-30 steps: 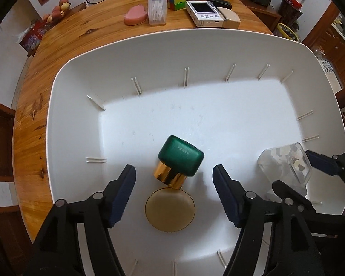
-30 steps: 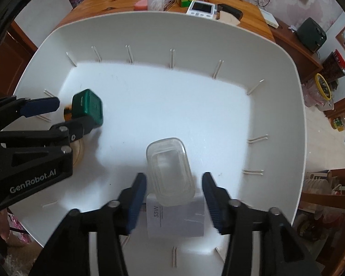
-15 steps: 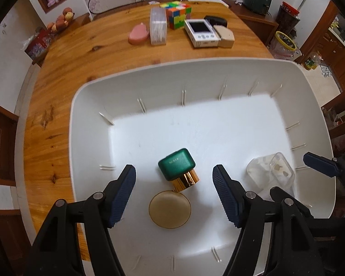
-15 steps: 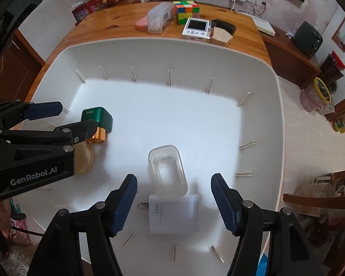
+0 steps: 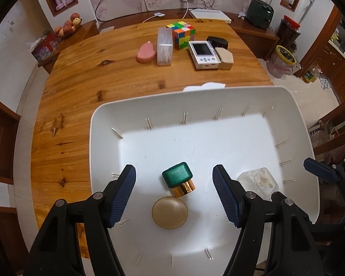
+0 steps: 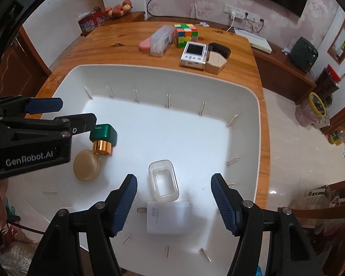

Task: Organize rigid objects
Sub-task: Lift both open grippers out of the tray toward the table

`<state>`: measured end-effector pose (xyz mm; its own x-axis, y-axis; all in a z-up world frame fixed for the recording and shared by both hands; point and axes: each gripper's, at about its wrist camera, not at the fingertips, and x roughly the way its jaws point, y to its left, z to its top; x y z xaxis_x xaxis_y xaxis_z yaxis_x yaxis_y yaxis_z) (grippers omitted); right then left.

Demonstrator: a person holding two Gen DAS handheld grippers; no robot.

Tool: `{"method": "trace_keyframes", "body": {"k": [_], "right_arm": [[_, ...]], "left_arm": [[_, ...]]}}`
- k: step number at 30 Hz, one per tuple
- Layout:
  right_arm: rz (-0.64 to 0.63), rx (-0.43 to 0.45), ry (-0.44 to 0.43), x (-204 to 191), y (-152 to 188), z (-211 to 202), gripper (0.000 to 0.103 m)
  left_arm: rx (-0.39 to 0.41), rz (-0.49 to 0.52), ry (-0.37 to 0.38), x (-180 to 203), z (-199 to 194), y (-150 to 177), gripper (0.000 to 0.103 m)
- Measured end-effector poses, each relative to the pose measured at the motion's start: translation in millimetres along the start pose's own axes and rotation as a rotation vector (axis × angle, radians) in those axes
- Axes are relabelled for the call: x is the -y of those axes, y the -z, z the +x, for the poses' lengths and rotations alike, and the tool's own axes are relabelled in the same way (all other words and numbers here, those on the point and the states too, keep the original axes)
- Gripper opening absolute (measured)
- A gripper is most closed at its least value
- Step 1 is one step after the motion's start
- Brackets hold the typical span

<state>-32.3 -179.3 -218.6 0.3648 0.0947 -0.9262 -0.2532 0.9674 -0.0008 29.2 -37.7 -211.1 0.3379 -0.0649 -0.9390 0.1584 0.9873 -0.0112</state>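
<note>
A white bin (image 5: 103,138) on the wooden table holds a green-capped gold bottle (image 5: 178,179) lying against a round tan compact (image 5: 169,212). To their right lies a clear plastic case (image 5: 260,182). My left gripper (image 5: 173,170) hangs open above the bottle and touches nothing. My right gripper (image 6: 174,178) is open over the clear case (image 6: 163,180), well above it. A white charger (image 6: 168,217) lies just nearer than the case. The left gripper (image 6: 64,112) also shows in the right wrist view, beside the bottle (image 6: 103,138).
Beyond the bin, the table's far end carries a Rubik's cube (image 5: 181,34), a clear swab box (image 5: 164,46), a pink piece (image 5: 146,54), a white handheld device (image 5: 203,51), a beige box (image 5: 224,57) and a black case (image 5: 217,42). Bare wood lies left of the bin.
Both grippers have risen out of the bin, so more of the table shows. The right jaws spread wider, away from the clear case. The objects in the bin stayed put.
</note>
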Motion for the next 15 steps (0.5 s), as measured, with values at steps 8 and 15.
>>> {"method": "trace_keyframes", "body": {"k": [8,15], "right_arm": [[0.020,0.064,0.003,10,-4,-24,0.068],[0.056,0.102,-0.014,21,-9,-37,0.068]], "left_arm": [[0.046,-0.019,0.014,-3,-21,-10,0.073],[0.080,-0.052,0.013,-11,-40,-21,0.073]]}}
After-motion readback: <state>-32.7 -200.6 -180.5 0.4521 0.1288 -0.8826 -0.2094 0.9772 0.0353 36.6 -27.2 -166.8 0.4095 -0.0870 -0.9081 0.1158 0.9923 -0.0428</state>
